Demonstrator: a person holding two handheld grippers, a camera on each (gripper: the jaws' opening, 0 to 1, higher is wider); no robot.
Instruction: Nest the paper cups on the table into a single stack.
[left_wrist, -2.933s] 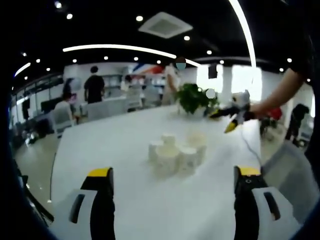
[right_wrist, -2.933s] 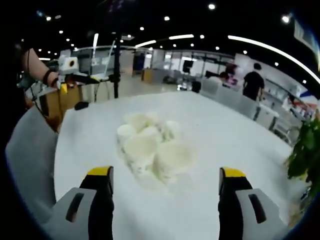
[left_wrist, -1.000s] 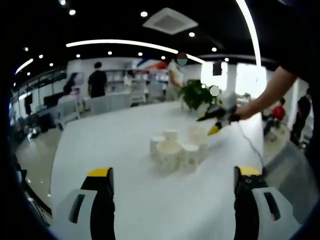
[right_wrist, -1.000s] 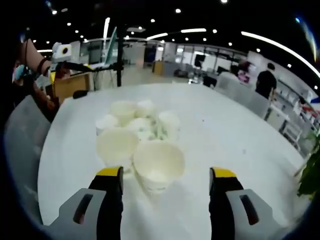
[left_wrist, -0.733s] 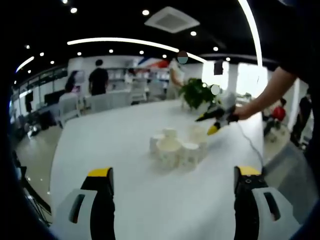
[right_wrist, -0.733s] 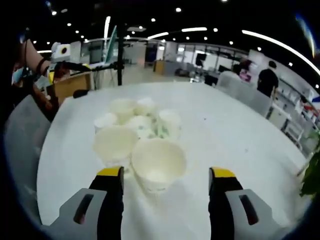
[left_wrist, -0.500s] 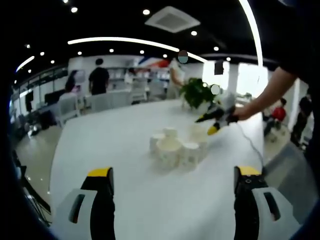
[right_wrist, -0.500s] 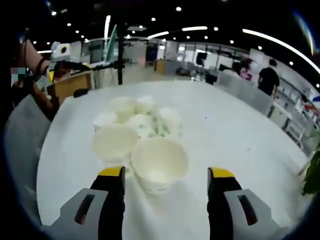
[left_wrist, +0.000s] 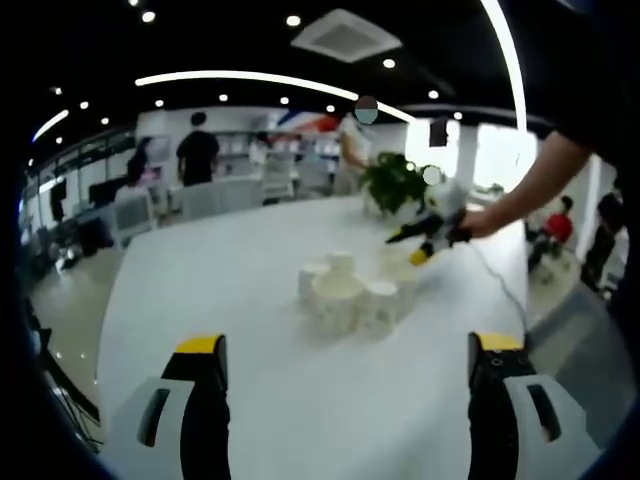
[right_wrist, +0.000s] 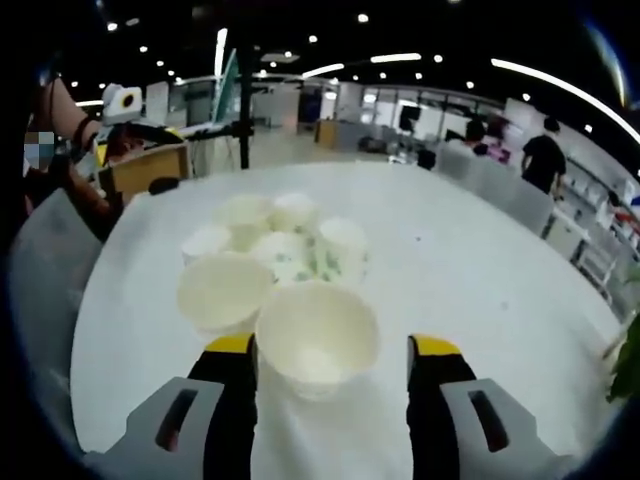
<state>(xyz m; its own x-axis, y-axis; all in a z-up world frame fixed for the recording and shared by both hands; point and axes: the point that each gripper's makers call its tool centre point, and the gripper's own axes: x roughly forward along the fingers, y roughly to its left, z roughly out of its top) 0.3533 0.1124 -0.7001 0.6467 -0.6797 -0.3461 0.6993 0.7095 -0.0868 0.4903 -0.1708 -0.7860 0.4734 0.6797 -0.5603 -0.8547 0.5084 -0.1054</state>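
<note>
Left gripper view: cups (left_wrist: 350, 294) clustered loose and upright mid-table (left_wrist: 250, 400), none visibly nested, so stacking not yet begun by the look of it; left gripper (left_wrist: 345, 400) well back from the cluster, jaws spread wide with nothing between them; right gripper (left_wrist: 425, 235) reaching in at the far side of the cluster, just above the farthest cup, jaw state there too small to tell. Right gripper view: same cups (right_wrist: 275, 250) standing side by side on the table (right_wrist: 480, 260), mouths up, roughly seven, each separate; nearest cup (right_wrist: 318, 338) sitting between the jaws of the right gripper (right_wrist: 325, 355), jaws close beside its rim on both sides but contact not certain, so grasp probably about to be made rather than made; left gripper (right_wrist: 150, 130) small at far left. Left to do, judging from this: every single nesting
</note>
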